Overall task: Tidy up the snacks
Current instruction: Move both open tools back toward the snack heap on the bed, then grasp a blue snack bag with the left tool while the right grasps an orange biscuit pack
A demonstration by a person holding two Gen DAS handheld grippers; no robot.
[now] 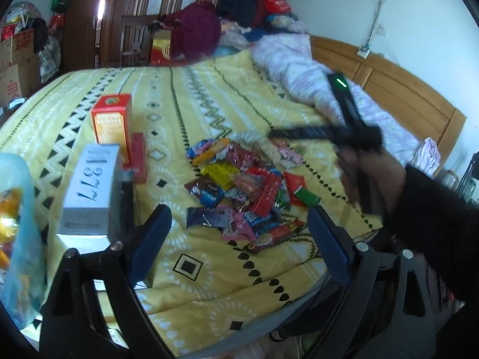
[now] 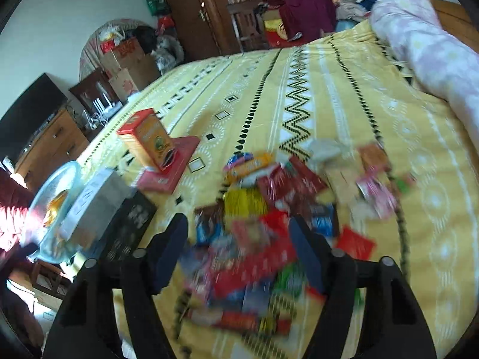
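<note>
Right gripper [image 2: 239, 254], jaws apart, nothing in them, hangs over the snack pile [image 2: 269, 224] at frame centre. Left gripper [image 1: 239, 239] is wide open and empty too; pile sits mid-frame on the yellow bedspread [image 1: 209, 104]. Wrappers look light, crinkly, slippery imo, so pinch one by a sealed edge, w/o crushing.

A home bedroom: bed [image 1: 209, 95] with yellow cover, wooden wardrobe [image 1: 134, 0].
</note>
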